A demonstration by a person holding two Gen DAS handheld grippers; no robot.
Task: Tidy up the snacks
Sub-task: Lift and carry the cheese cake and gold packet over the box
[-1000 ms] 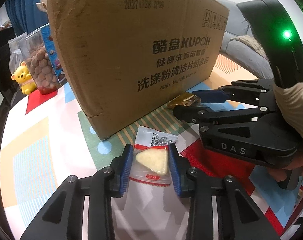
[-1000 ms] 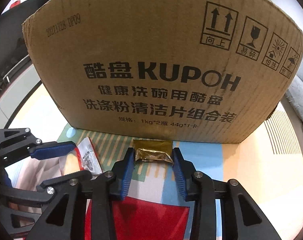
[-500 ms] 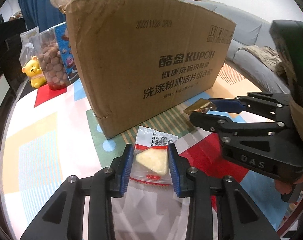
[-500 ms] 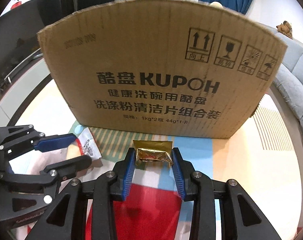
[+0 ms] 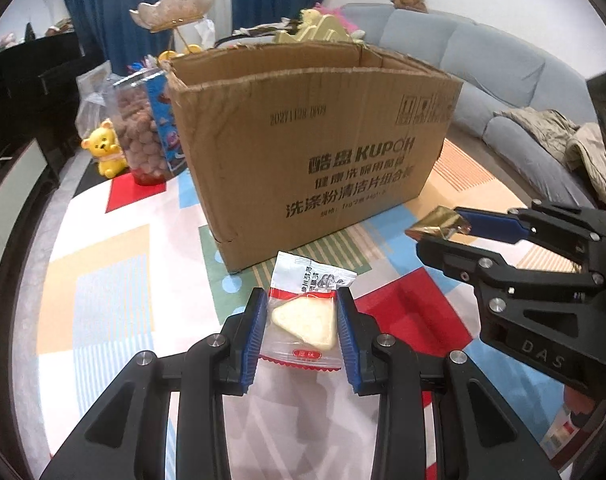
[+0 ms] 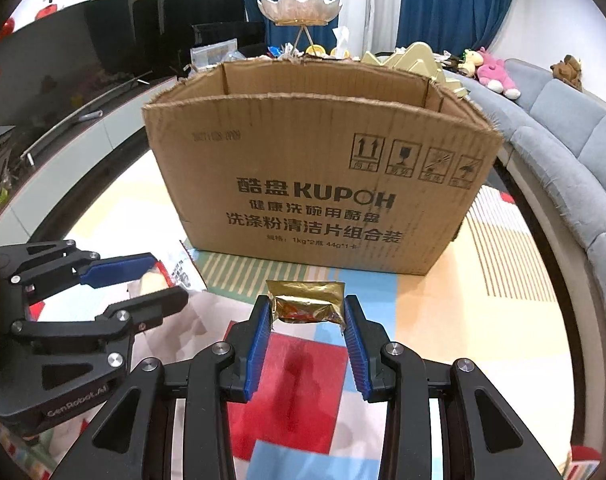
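My left gripper is shut on a clear packet with a pale triangular snack, held above the patterned table. My right gripper is shut on a gold foil snack packet, also lifted off the table. Both hang in front of an open-topped cardboard box printed with KUPOH; its top rim shows in both views, the inside bottom is hidden. In the left wrist view the right gripper with the gold packet is at the right. In the right wrist view the left gripper is at the left.
A jar of brown round snacks, a yellow bear figure and a blue packet stand left of the box. A grey sofa curves behind and to the right. A shell-shaped dish on a stand rises behind the box.
Both grippers have risen and drawn back with their packets; the box looks smaller and its open top has come into view.
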